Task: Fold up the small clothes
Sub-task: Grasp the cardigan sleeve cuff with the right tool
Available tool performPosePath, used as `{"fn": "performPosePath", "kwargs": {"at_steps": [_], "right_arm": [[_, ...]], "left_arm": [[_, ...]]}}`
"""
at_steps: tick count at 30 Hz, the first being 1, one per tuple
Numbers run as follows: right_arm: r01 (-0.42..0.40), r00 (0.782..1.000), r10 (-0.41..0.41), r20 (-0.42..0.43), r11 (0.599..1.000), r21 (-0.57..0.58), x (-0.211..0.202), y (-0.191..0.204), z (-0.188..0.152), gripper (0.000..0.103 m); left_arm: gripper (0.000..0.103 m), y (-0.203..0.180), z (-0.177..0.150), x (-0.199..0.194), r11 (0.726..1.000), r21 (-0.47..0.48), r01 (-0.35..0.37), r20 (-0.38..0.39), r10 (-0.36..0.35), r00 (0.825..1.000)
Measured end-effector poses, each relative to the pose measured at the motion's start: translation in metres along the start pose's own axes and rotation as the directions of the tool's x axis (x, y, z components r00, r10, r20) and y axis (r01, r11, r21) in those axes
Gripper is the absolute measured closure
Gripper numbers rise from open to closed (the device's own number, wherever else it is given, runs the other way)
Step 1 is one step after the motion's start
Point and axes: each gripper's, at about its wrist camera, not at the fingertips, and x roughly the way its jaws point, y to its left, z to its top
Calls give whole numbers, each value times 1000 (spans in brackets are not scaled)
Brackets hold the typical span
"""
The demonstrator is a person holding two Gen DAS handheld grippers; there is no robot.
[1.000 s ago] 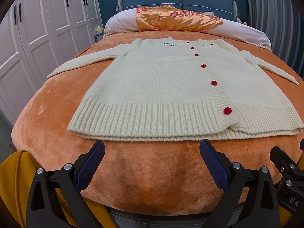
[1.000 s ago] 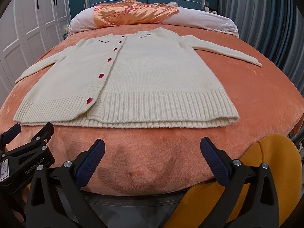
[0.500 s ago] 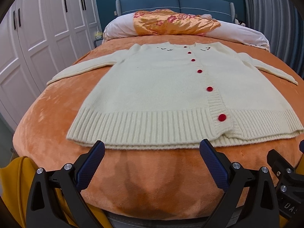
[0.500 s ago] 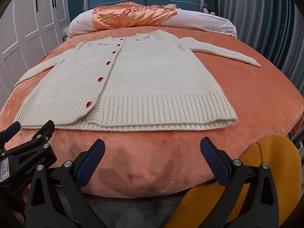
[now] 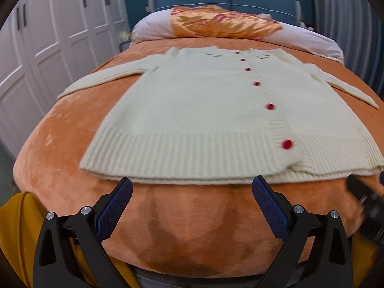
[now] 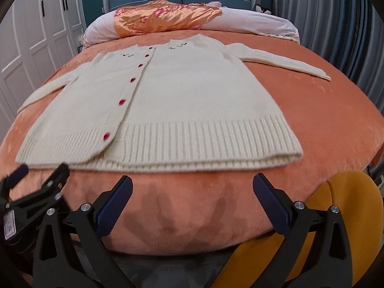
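A cream knitted cardigan (image 5: 196, 110) (image 6: 182, 103) with red buttons lies flat and buttoned on the orange bedspread (image 5: 60, 148) (image 6: 336, 120), sleeves spread out to both sides, ribbed hem nearest me. My left gripper (image 5: 192, 192) hovers open just short of the hem's left half, nothing between its blue pads. My right gripper (image 6: 192, 189) is open too, just short of the hem's right half. Each gripper shows at the edge of the other's view.
A white pillow (image 5: 153, 27) (image 6: 259, 21) and a shiny orange flowered cloth (image 5: 223, 22) (image 6: 165, 15) lie at the head of the bed. White wardrobe doors (image 5: 48, 38) stand on the left, a grey curtain (image 6: 331, 24) on the right. Yellow fabric (image 6: 340, 211) sits below the bed's near edge.
Both grippers have drifted forward and slightly lower toward the cardigan's hem, which now looks nearer. Both stay open. The cardigan has not moved.
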Motion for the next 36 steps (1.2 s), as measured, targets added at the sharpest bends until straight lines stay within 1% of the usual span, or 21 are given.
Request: {"fn": "performPosePath", "kwargs": {"at_steps": [2, 5, 8, 9, 14, 17, 19, 20, 21, 23, 24, 26, 27, 28, 29, 30, 31, 32, 33, 34, 36], "right_arm": [[-3, 1000, 3, 5, 999, 41, 3, -15, 12, 5], [-9, 1000, 7, 14, 992, 126, 12, -54, 35, 5], [24, 999, -31, 27, 977, 210, 29, -108, 65, 5], [42, 999, -49, 24, 971, 236, 39, -129, 79, 5], [71, 995, -90, 39, 931, 358, 82, -223, 143, 5], [82, 993, -111, 36, 881, 465, 116, -280, 179, 5], [91, 992, -123, 20, 829, 552, 141, -317, 197, 5], [93, 992, -125, 10, 790, 606, 157, -339, 204, 5], [90, 993, -120, 4, 765, 638, 166, -351, 207, 5], [97, 992, -123, -13, 711, 696, 184, -374, 211, 5], [106, 992, -128, -24, 683, 723, 195, -385, 213, 5], [124, 988, -148, -35, 652, 748, 209, -390, 214, 5], [137, 984, -178, -25, 649, 749, 213, -391, 218, 7], [148, 980, -198, -21, 653, 743, 215, -390, 222, 19], [154, 979, -204, -21, 661, 734, 218, -390, 227, 41], [153, 982, -187, -34, 672, 725, 226, -387, 234, 47], [154, 983, -181, -41, 675, 722, 229, -385, 240, 60], [143, 984, -178, -27, 679, 720, 231, -377, 248, 80], [134, 985, -174, -18, 685, 716, 232, -378, 258, 85], [125, 985, -174, -1, 702, 701, 230, -371, 268, 92], [72, 983, -161, 84, 770, 634, 218, -339, 297, 93]], "left_arm": [[5, 9, 4, 2, 1000, -24, 7, -14, -7, 1000], [5, 22, 14, 6, 998, -58, -6, -25, 5, 1000], [5, 29, 25, 13, 998, -65, 17, -46, -20, 999], [5, 31, 31, 16, 998, -66, 5, -48, -9, 999], [5, 32, 62, 28, 997, -74, -7, -39, 4, 999], [5, 30, 83, 42, 996, -89, 8, -40, -12, 999], [5, 32, 94, 54, 989, -133, 72, -58, -80, 995], [5, 33, 98, 59, 983, -158, 96, -64, -107, 992], [5, 34, 103, 64, 978, -182, 104, -69, -119, 991], [5, 31, 110, 72, 978, -190, 89, -86, -107, 991], [5, 29, 115, 77, 982, -176, 68, -99, -86, 991], [5, 26, 121, 83, 989, -146, 38, -105, -54, 993], [5, 25, 124, 86, 991, -135, 26, -102, -40, 994], [5, 25, 127, 89, 991, -132, 21, -96, -34, 995], [5, 27, 130, 91, 991, -134, 19, -93, -32, 995], [5, 28, 132, 94, 990, -138, 24, -91, -37, 995], [5, 30, 135, 96, 989, -142, 31, -90, -44, 995], [5, 32, 137, 98, 989, -146, 33, -89, -47, 995], [5, 34, 140, 100, 988, -149, 31, -87, -45, 995], [5, 36, 142, 101, 988, -151, 28, -80, -40, 996], [5, 39, 148, 103, 987, -156, 23, -63, -34, 997]]}}
